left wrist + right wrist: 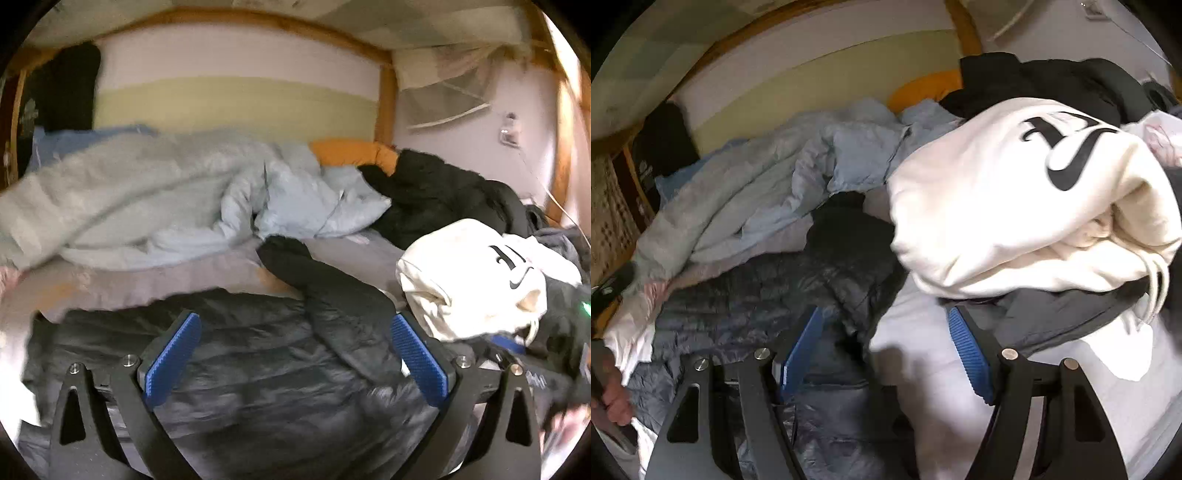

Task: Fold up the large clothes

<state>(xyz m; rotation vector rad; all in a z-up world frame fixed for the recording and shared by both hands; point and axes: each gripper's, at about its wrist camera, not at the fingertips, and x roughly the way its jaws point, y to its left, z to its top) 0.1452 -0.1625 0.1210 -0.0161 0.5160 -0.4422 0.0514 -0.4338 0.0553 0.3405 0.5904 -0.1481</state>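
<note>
Both claws, left claw [295, 354] and right claw [886, 350], hang spread and empty over the dark puffer jacket [258, 350] at lower frame.

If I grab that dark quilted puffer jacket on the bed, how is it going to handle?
The dark puffer jacket will probably flop and drape: its sleeve already lies limp across the grey sheet. Its shiny shell suggests it may slide between the fingers. The puffy quilting hints it is light for its bulk.
</note>
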